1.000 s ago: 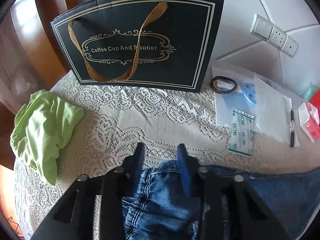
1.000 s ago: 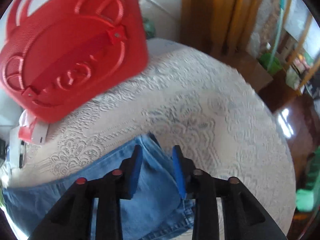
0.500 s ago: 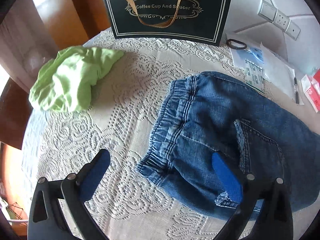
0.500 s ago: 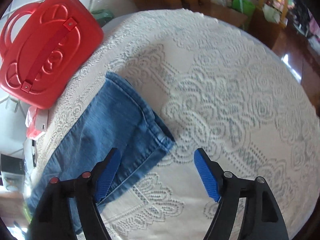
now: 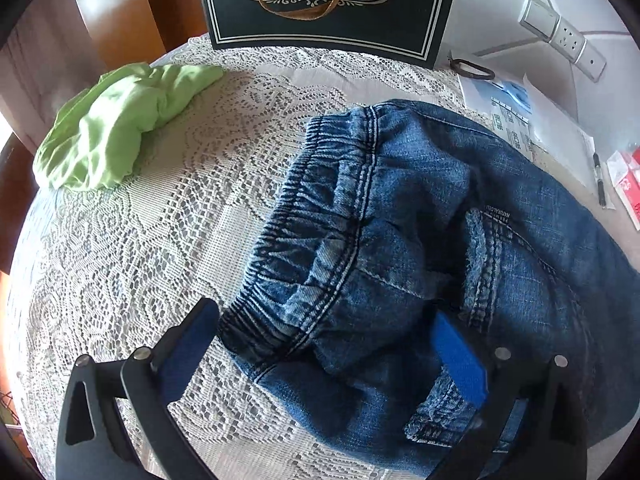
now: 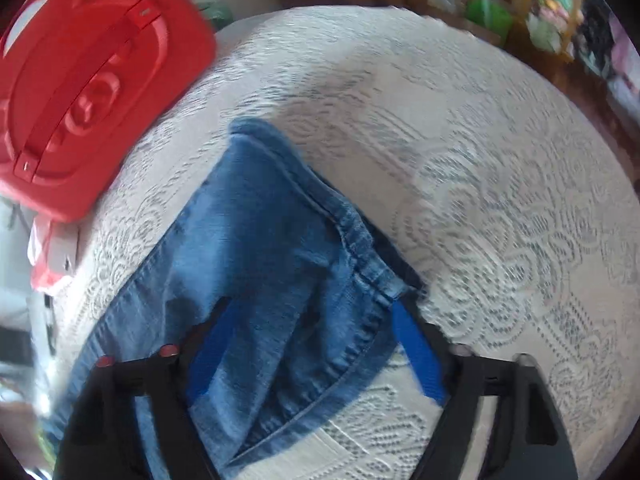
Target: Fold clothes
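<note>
Both of my grippers hang over the desk [image 5: 120, 240], which is covered in a white lace cloth.

Left gripper [image 5: 328, 344]: fingers spread wide, holding nothing. One blue pad sits over bare lace just beside the waistband corner, the other over the denim. I cannot tell whether either touches the surface.

The jeans [image 5: 420, 220] lie flat on the desk, elastic waistband toward the left, back pocket and a small label facing up. The waistband end is a bit rumpled.

Right gripper [image 6: 312, 344]: fingers also spread, empty. They straddle the hem end of the jeans [image 6: 260, 240]; the left pad is over denim, the right pad at the hem's corner, close to the lace. This view is motion-blurred, so contact is unclear.

Around the jeans:
- A crumpled green garment [image 5: 116, 128] lies well apart from them, near the desk's far left edge.
- A dark gift bag [image 5: 328, 4], printed "Coffee Cup And Saucer", stands upright at the back.
- Papers [image 5: 532, 128] and a pen [image 5: 599, 184] lie beyond the jeans on the right.
- A red case [image 6: 88, 84] sits near the hem end, apart from the denim.
</note>
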The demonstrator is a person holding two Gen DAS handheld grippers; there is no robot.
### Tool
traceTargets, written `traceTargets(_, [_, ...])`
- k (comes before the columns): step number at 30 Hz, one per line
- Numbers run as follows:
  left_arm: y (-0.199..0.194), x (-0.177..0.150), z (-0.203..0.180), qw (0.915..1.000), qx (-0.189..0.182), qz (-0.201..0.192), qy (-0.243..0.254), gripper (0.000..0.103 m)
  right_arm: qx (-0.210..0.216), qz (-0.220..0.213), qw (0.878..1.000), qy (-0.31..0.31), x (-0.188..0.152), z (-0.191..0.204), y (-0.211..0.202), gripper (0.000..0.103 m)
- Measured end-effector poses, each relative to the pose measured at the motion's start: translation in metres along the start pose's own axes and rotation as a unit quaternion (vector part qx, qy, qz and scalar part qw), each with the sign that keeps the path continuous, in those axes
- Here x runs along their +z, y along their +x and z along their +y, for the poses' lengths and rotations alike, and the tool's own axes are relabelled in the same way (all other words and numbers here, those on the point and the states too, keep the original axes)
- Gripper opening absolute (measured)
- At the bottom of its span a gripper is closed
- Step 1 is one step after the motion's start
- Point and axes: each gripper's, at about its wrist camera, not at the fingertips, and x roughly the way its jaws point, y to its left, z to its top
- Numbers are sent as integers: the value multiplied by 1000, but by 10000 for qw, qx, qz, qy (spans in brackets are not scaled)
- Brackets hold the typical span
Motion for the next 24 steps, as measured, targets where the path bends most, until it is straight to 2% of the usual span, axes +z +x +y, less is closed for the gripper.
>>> traceTargets(2, [0, 0, 0, 10000, -34, -25, -11, 103, -278, -39, 9987, -431, -3, 18, 2, 10])
traceTargets(3, [-1, -1, 0, 10000, -26, -58, -46, 102, -395, -67, 9978, -532, -4, 22, 3, 10])
traceTargets(4, [-5, -2, -1, 9999, -13, -116, -103, 93, -501, -93, 9967, -626, -5, 25, 3, 10])
traceTargets(5, [-10, -2, -4, 9997, -10, -184, -149, 74, -538, -106, 9962, -671, -6, 26, 2, 9])
traceTargets(6, [-16, -2, -6, 9995, -62, -245, -179, 64, -566, -125, 9958, -716, -7, 27, 1, 7])
traceTargets(7, [-23, -1, -9, 9992, -174, -298, -191, 40, -531, -190, 9956, -753, -9, 28, -5, 7])
traceTargets(8, [-31, 0, -9, 9988, -254, -362, -224, 36, -481, -265, 9954, -780, -10, 28, -13, 7])
traceTargets(12, [-71, 2, 3, 9964, -393, -661, -346, 29, 194, -806, 9952, -511, -18, 8, -77, 6])
traceTargets(13, [-84, 0, 9, 9959, -393, -734, -352, 23, 388, -890, 9945, -397, -21, 0, -93, 6])
traceTargets(14, [-97, -3, 17, 9955, -357, -811, -349, 8, 597, -898, 9938, -283, -26, -11, -106, 6])
traceTargets(15, [-109, -8, 27, 9950, -283, -894, -336, 6, 789, -905, 9926, -178, -32, -22, -120, 6])
traceTargets(17, [-130, -18, 49, 9943, -185, -988, -351, 6, 854, -841, 9928, -55, -47, -42, -125, 6])
traceTargets(22, [-111, -45, 77, 9976, -517, -386, -250, 6, 870, -509, 9943, 350, -78, -88, -107, 6])
traceTargets(24, [-98, -47, 78, 9968, -678, -194, -372, 15, 876, -375, 9941, 513, -90, -107, -100, 7])
